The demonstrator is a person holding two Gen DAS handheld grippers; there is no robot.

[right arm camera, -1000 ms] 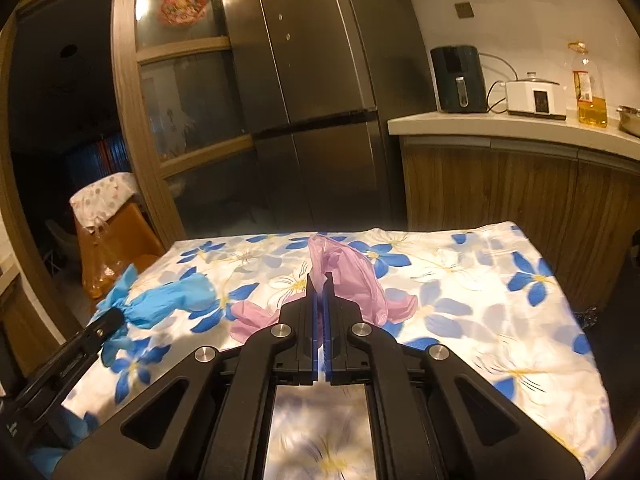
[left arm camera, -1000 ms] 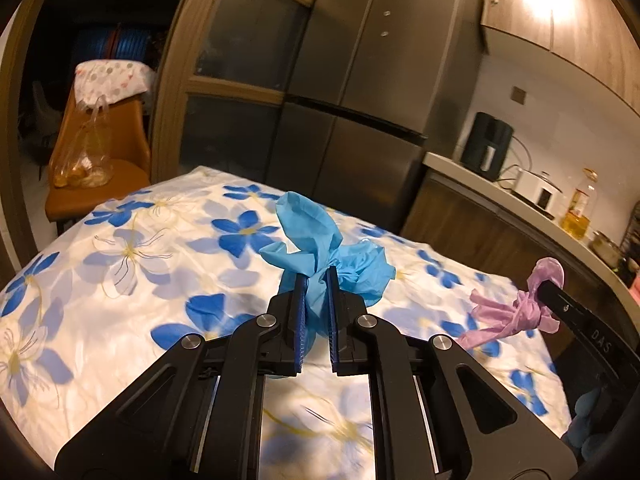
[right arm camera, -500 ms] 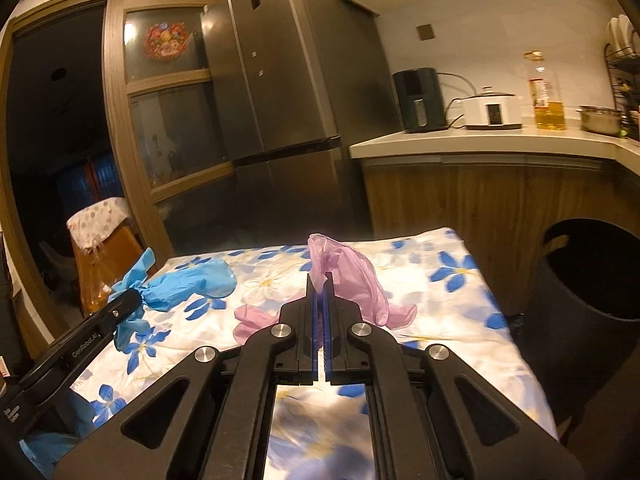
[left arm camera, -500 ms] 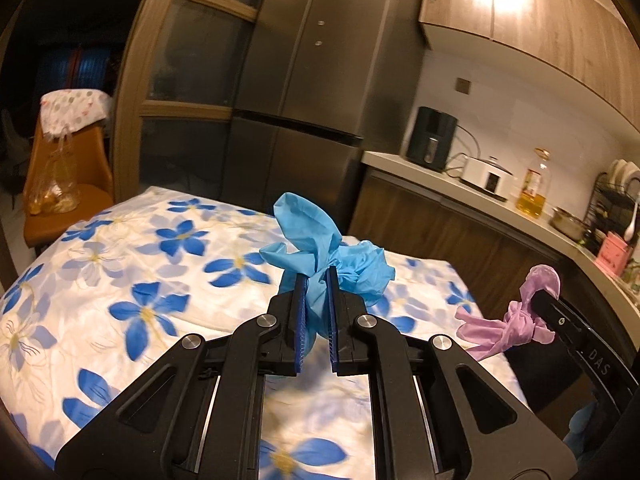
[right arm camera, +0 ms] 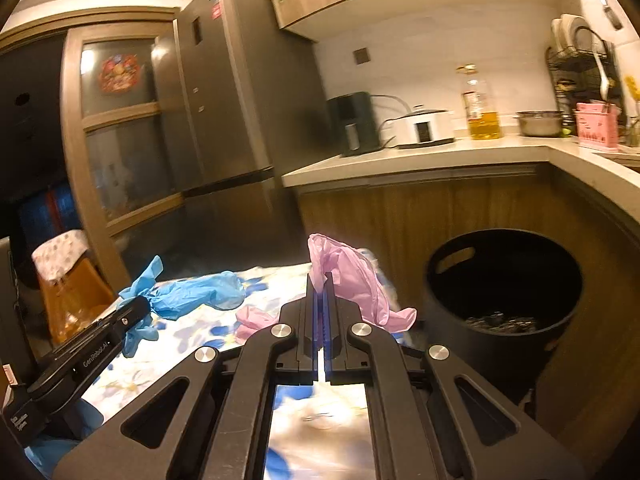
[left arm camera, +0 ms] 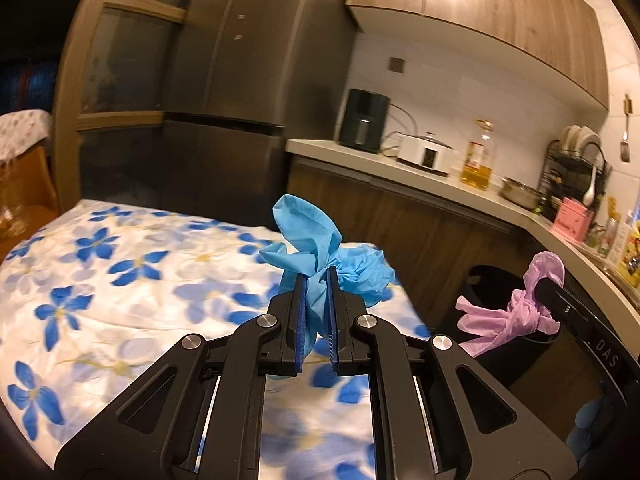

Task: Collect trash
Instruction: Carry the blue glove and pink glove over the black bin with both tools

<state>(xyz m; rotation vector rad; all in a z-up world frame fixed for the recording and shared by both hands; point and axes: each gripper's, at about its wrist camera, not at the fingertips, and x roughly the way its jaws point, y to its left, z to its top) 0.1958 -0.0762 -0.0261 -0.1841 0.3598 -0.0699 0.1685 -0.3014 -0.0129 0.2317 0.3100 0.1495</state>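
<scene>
Left gripper (left arm camera: 316, 312) pinching blue glove (left arm camera: 316, 248), right gripper (right arm camera: 320, 312) pinching pink glove (right arm camera: 352, 272), both heading right toward black bin (right arm camera: 504, 280) for dumping.

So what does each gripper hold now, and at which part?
Left gripper: crumpled blue rubber glove, pinched at its bunched middle. Right gripper: crumpled pink rubber glove, pinched at a fold.
</scene>
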